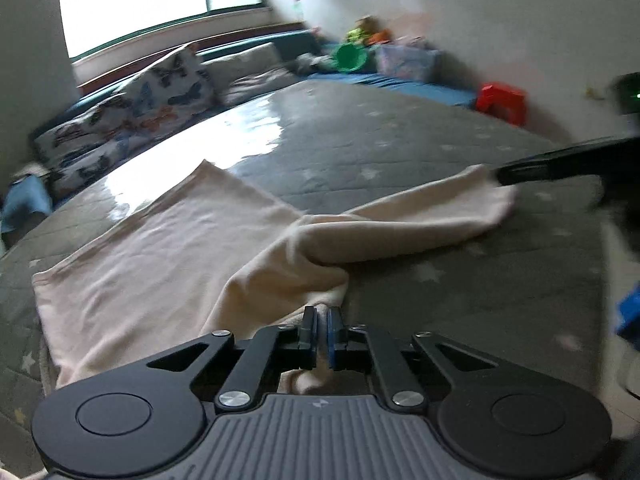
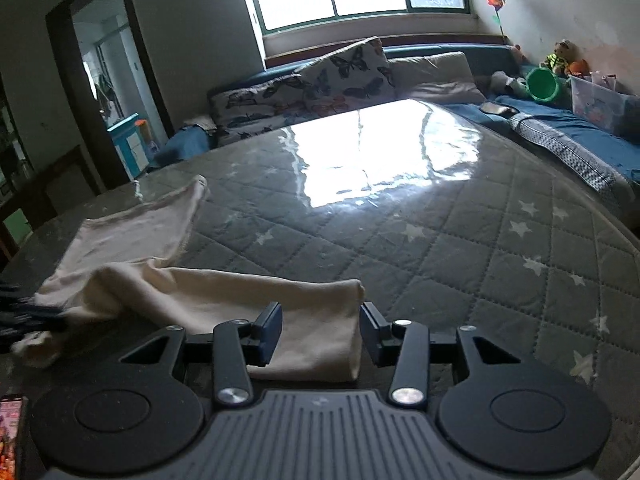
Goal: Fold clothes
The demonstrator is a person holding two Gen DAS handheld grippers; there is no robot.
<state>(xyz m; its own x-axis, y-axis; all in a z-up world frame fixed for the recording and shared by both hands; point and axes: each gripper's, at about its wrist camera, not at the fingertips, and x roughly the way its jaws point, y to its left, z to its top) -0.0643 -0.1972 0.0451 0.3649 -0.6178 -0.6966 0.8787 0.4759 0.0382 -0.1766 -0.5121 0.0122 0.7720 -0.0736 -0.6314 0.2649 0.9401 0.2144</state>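
Observation:
A cream garment (image 1: 160, 264) lies partly spread on a grey quilted mat with white stars (image 1: 400, 152). A bunched fold of it runs up into my left gripper (image 1: 322, 334), whose jaws are shut on the cloth at the near edge. One long folded part of the garment (image 2: 256, 304) stretches to the right. Its end lies between the fingers of my right gripper (image 2: 322, 332), which stands open with the pads clear of the cloth. In the left wrist view one dark finger of the right gripper (image 1: 540, 166) shows at that end.
Butterfly-print pillows (image 2: 340, 76) and a beige cushion (image 2: 436, 76) line the far side under the window. A green bucket (image 2: 542, 85), a clear box (image 2: 600, 104) and a red stool (image 1: 502, 100) stand by the right wall. A phone (image 2: 12, 432) lies at the near left.

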